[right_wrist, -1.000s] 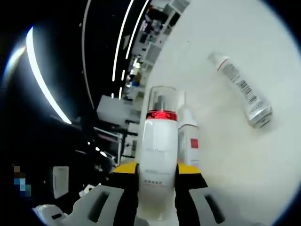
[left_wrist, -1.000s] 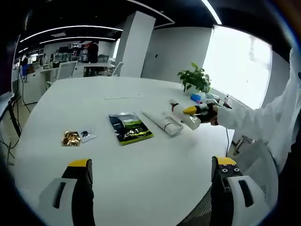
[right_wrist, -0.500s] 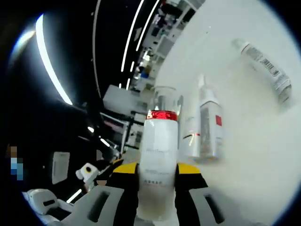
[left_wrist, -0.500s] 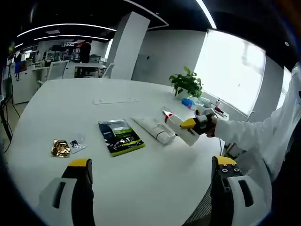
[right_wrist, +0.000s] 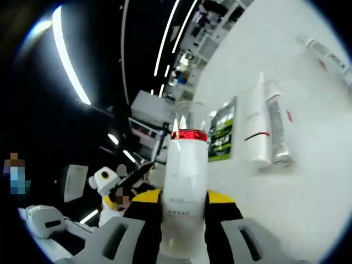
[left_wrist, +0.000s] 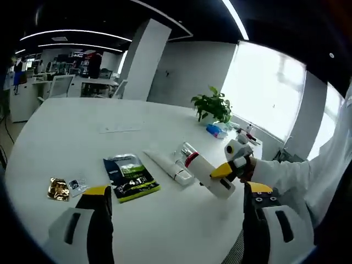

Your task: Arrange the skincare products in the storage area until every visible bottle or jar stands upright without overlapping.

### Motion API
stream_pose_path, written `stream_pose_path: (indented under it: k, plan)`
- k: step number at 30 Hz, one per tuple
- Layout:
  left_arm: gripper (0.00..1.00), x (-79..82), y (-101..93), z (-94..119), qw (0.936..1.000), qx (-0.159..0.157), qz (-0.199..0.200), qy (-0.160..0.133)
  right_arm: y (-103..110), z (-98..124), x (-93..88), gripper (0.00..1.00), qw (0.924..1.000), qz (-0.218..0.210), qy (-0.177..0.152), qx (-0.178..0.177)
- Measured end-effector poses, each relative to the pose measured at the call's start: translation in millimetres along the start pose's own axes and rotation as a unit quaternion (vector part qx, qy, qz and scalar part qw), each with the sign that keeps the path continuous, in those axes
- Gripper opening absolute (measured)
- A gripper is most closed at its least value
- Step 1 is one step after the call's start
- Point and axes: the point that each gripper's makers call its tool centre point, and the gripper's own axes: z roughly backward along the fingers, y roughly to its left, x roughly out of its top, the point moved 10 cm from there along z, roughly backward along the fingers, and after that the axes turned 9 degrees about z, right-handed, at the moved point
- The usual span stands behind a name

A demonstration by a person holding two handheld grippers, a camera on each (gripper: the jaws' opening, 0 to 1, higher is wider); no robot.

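Beside two lying tubes (right_wrist: 264, 129) and a green pouch (right_wrist: 221, 137), right tongs (right_wrist: 183, 201) clamp a red-banded bottle (right_wrist: 186, 187); left tongs (left_wrist: 179, 193) gape

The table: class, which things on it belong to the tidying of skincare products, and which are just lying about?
Job: white bottle held by the right gripper; two tubes lying flat.

Lying about: green packet, gold sachet, potted plant.

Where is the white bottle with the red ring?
The white bottle is clamped in the right gripper; the left gripper view shows it tilted over the table, right of the tubes.
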Motion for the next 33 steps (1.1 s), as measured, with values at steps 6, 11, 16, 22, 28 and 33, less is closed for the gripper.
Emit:
stream_pose_path:
  k: [6, 11, 16, 22, 28, 33]
  plan:
    - [0.84, 2.1, -1.0, -12.0, 1.0000, -0.007, 0.001, 0.003, 9.0, -4.8, -3.9, 0.23, 0.9998, 0.014, 0.005, 0.010]
    - [0.78, 0.8, -4.7, -20.9, 0.9999, -0.013, 0.002, 0.008, 14.2, -7.9, -4.7, 0.23, 0.9995, 0.029, 0.012, 0.008]
    - [0.76, 0.3, -10.1, -32.2, 0.9991, -0.038, -0.001, 0.017, 20.6, -11.9, -6.4, 0.23, 0.9990, 0.038, 0.018, 0.014]
    - [0.66, 5.5, -11.0, -49.7, 0.9979, -0.060, 0.005, 0.021, 28.7, -16.6, -8.6, 0.23, 0.9981, 0.054, 0.028, 0.014]
    - [0.58, 6.9, -12.3, -60.5, 0.9970, -0.074, 0.015, 0.020, 35.5, -20.1, -9.3, 0.23, 0.9971, 0.065, 0.033, 0.022]
    - [0.53, 8.1, -12.8, -67.5, 0.9960, -0.083, 0.027, 0.022, 38.0, -21.8, -10.7, 0.23, 0.9965, 0.071, 0.037, 0.022]
